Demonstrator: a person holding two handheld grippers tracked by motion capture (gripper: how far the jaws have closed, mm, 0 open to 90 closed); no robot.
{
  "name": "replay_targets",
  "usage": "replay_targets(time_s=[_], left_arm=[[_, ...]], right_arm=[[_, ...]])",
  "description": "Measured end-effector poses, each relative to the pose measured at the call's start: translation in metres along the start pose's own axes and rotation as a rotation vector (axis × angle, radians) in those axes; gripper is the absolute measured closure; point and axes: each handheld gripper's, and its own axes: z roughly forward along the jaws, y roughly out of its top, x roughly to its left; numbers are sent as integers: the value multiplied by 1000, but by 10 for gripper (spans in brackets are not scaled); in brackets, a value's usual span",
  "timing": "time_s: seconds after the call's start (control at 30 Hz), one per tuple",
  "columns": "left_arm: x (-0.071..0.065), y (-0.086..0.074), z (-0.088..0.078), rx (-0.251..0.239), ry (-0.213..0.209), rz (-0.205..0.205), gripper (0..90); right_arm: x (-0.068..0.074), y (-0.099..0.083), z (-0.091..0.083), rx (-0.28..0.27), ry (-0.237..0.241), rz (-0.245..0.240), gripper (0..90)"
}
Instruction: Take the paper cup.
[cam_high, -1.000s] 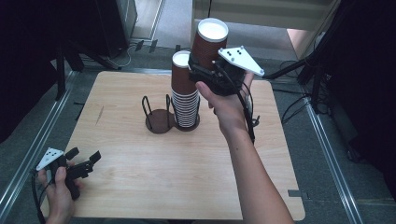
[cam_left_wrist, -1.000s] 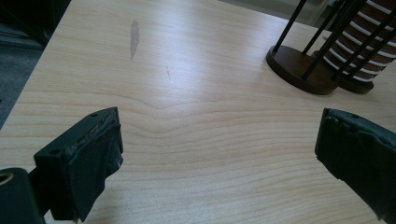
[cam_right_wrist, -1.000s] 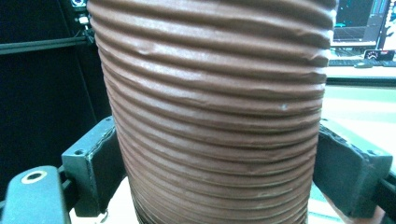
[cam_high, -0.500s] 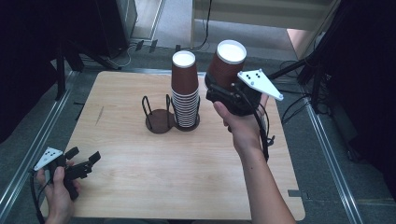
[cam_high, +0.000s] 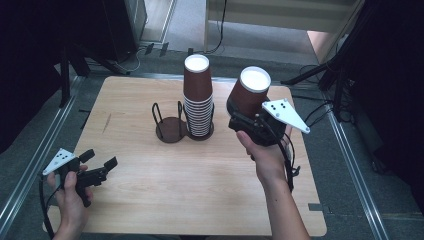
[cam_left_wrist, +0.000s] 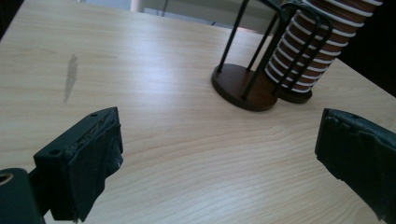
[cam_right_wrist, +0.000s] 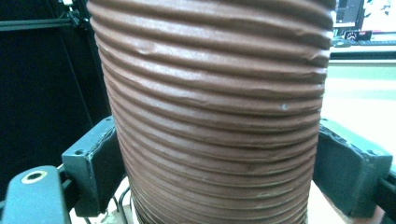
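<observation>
Right claw (cam_high: 243, 116) grips one ribbed paper cup (cam_high: 248, 93) beside the stack (cam_high: 197, 100); next, set it down. Left claw (cam_high: 99, 161) gapes wide, idle.

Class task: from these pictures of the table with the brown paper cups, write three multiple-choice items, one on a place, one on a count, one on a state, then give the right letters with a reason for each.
1. Where does the stack of cups stand?
A. in the right ring of the wire holder
B. at the table's left edge
C. on the floor

2. How many rings of the wire holder stand without cups?
A. none
B. one
C. three

3. What state is the right gripper in?
A. open over the table
B. shut on a single cup
C. lying flat on the table

Answers:
1 A: in the high view the black wires rise around the stack's foot, next to the bare ring.
2 B: the left ring shows only its dark base.
3 B: in the right gripper view both jaws press the ribbed brown wall, and the high view shows the cup lifted off the table; the left gripper stays open.
</observation>
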Motion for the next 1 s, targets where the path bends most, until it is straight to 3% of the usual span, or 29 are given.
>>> replay_targets(time_s=[0.17,0.4,0.8,1.0], left_arm=[[-15,11,8,0,-14,53,16],[-37,27,22,-17,-66,89,16],[-93,57,54,-39,-170,177,16],[-108,57,57,-4,-213,244,16]], right_arm=[[-7,-17,-4,19,-16,8,127],[-10,-38,-10,36,-29,-1,127],[-5,-84,-19,83,-29,-29,128],[-7,-93,-22,90,-22,-33,128]])
